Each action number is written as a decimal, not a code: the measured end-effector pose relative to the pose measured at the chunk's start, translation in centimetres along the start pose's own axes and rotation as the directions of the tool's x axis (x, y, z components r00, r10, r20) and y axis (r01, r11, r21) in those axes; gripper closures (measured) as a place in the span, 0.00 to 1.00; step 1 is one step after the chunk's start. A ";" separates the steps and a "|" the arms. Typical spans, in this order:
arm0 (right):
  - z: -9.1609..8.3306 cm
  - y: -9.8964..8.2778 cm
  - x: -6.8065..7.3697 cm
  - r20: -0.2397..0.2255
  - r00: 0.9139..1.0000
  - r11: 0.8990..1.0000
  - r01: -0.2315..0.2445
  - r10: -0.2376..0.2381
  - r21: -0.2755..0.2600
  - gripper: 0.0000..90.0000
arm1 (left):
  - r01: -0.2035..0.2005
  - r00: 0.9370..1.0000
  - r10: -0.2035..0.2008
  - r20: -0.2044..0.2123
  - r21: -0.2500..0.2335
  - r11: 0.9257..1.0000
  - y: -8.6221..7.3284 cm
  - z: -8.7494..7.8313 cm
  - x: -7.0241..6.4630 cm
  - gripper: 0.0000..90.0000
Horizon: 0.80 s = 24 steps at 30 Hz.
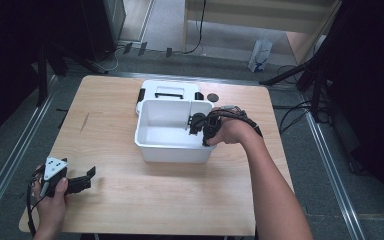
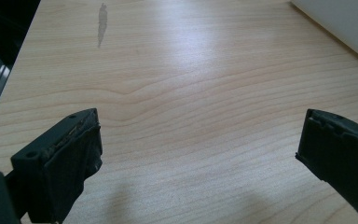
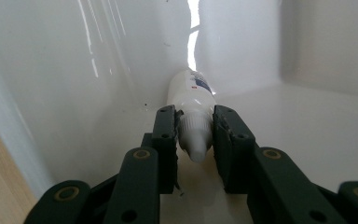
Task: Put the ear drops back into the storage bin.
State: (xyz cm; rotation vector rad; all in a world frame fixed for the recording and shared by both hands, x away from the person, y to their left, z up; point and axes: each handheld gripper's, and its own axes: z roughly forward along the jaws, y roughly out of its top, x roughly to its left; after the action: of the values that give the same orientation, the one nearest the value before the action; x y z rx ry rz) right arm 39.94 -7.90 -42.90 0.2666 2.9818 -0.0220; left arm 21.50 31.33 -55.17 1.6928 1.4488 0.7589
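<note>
Glossy plastic bin (image 1: 172, 150), matt wooden table (image 1: 130, 200)

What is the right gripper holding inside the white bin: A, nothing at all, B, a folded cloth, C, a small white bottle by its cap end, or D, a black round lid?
C: in the right gripper view the right gripper has its jaws closed on the ribbed cap end of a small white bottle, which points toward a corner inside the white bin.
</note>
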 end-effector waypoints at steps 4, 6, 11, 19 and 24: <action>0.0 0.0 -0.2 -0.009 1.000 1.000 -0.005 0.005 -0.006 0.80 | 0.000 1.000 0.000 0.000 -0.001 1.000 0.0 0.0 0.0 0.00; 0.1 0.0 -0.2 -0.012 1.000 1.000 -0.011 0.011 -0.008 0.79 | -0.001 1.000 0.001 -0.001 -0.001 1.000 0.0 0.0 0.0 0.00; 0.0 -0.1 -0.2 -0.015 1.000 1.000 -0.024 0.024 -0.005 0.78 | -0.001 1.000 0.001 0.000 -0.001 1.000 0.0 0.0 0.0 0.00; -0.1 -0.2 -0.2 -0.015 0.999 0.999 -0.030 0.030 -0.018 0.74 | 0.001 1.000 -0.001 0.003 0.000 1.000 0.0 0.0 0.0 0.00; -0.9 -0.3 -0.3 -0.014 0.998 0.997 -0.062 0.061 -0.051 0.66 | 0.002 1.000 -0.002 0.002 -0.002 1.000 0.0 0.0 0.0 0.00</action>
State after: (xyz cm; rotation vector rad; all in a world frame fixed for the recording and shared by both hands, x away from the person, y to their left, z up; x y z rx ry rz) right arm 40.05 -8.22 -42.00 0.3532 2.9798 0.0626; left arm 21.52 31.35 -55.16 1.6901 1.4478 0.7575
